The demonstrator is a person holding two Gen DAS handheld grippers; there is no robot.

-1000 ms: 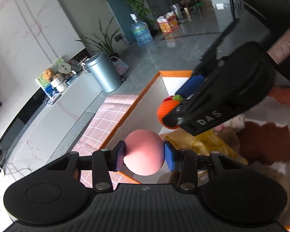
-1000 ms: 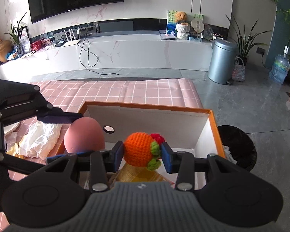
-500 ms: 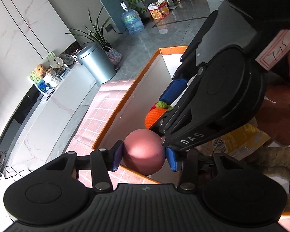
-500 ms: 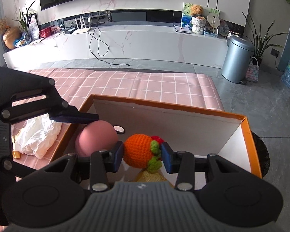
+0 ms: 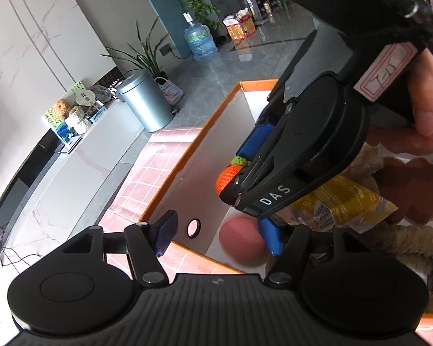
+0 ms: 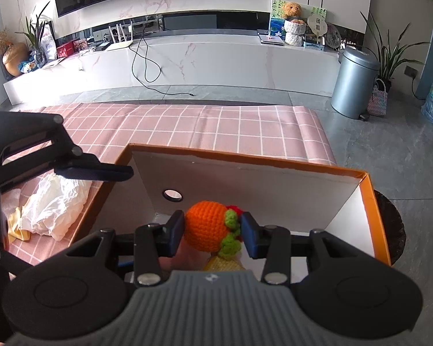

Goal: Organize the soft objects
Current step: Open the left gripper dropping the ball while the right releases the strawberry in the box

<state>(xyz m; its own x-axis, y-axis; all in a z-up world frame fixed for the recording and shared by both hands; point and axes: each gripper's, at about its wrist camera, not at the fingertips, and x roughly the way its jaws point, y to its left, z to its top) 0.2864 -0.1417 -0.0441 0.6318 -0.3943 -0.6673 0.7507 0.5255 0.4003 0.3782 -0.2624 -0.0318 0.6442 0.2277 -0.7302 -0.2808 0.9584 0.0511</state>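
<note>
Left wrist view is showing the left gripper [image 5: 219, 238] opening its jaws, the soft pink foam ball [image 5: 241, 240] having just dropped free into the orange-rimmed white cardboard box [image 5: 187, 167], while the right gripper [image 6: 212, 230], crowding just beyond, is clamping the orange crocheted fruit [image 6: 206, 226] above it.
</note>
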